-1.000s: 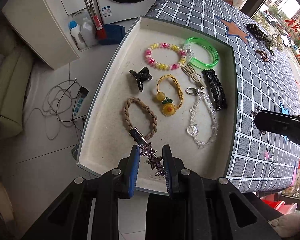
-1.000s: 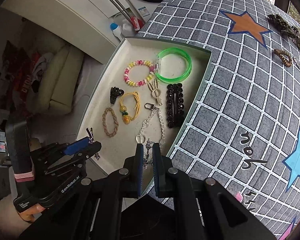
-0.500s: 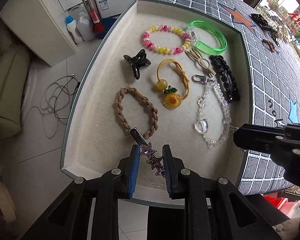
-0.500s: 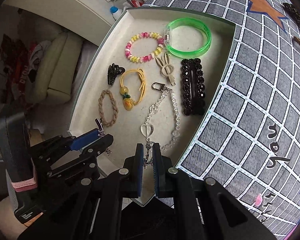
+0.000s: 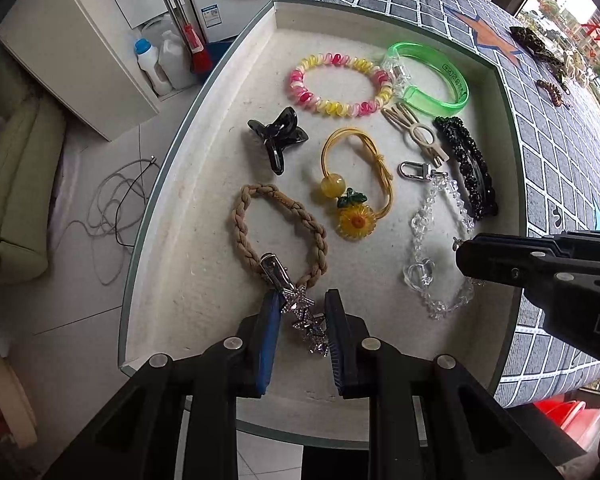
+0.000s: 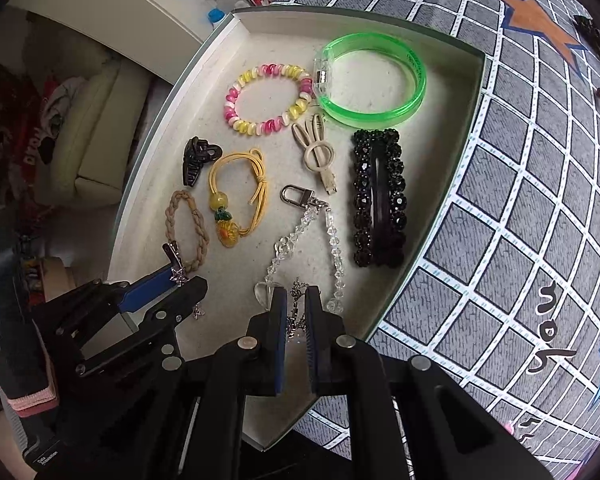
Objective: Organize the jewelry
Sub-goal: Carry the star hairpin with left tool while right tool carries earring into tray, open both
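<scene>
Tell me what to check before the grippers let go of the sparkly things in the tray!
1. Left gripper holding the star clip: ok.
2. Right gripper holding a thin chain: ok.
3. Both over the tray: ok.
4. Bare spot under the clip: not ok, its tip overlaps the braided band.
5. Bare spot under the chain: not ok, crystal strand is there.
6. Items touching the tray floor: cannot tell.

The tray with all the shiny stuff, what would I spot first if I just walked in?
Probably the bright green bangle at the far end of the tray, right beside the pink and yellow coil bracelet. Next, the sunflower hair tie in the middle. Up close, the left gripper holds a sparkly star clip over the tray's near end.
</scene>
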`<state>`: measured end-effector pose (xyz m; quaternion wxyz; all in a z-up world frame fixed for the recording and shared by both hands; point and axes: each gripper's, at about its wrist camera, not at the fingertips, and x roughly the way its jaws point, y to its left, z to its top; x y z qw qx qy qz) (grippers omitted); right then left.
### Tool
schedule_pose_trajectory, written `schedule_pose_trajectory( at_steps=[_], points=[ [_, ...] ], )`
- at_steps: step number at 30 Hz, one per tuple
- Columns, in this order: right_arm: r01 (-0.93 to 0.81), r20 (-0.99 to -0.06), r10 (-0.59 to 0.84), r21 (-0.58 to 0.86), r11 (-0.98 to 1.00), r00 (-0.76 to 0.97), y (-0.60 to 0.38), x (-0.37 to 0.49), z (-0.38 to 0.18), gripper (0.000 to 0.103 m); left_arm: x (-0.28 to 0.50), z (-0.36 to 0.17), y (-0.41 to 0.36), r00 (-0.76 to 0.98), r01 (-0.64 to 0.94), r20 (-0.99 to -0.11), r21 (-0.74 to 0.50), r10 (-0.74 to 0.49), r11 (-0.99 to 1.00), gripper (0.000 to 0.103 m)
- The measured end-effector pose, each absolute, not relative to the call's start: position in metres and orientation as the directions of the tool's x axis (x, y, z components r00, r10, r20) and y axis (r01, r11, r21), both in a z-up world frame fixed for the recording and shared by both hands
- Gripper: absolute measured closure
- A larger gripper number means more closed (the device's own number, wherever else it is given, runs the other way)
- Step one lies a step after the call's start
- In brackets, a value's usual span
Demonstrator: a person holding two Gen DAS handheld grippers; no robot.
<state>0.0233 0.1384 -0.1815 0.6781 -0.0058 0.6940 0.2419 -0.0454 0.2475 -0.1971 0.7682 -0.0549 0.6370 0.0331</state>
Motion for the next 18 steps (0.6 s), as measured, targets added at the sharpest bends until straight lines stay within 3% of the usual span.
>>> schedule_pose_trajectory(
  at_steps=[18],
  points=[
    [-0.346,-0.952,0.285,0.306,0.887,-0.112,0.145,0.029,-0.195,0.093,-0.049,-0.194,0.244,0.179,-0.107,-0.984,-0.026,-0.006,0.994,0.073]
  ],
)
